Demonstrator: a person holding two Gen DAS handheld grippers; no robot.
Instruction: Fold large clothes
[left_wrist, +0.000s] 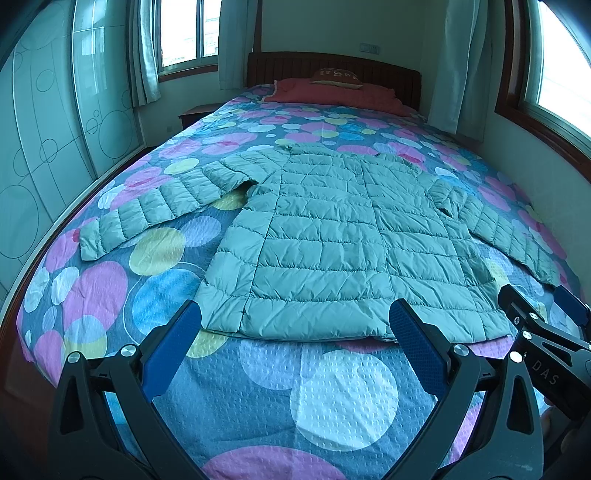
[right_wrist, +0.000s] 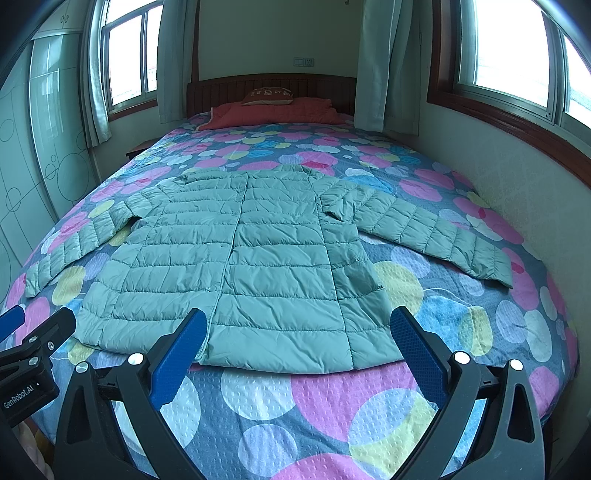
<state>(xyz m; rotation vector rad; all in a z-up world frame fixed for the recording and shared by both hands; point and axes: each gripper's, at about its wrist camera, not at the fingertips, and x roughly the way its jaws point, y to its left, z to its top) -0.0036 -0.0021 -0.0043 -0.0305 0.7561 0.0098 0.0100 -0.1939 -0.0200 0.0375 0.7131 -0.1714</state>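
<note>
Puffer jacket (left_wrist: 332, 236) flat on bed (left_wrist: 258, 398) — only right cam shows full right sleeve (right_wrist: 424, 225). Left gripper (left_wrist: 295, 339) & right gripper (right_wrist: 299, 343) jaws both spread wide, empty, hovering near hem — bare bedspread between.

We see a quilted jacket (left_wrist: 332, 236) of smooth, faintly shiny cloth on a dimpled matt bedspread (left_wrist: 332, 398); the headboard (left_wrist: 332, 62) looks wooden.
</note>
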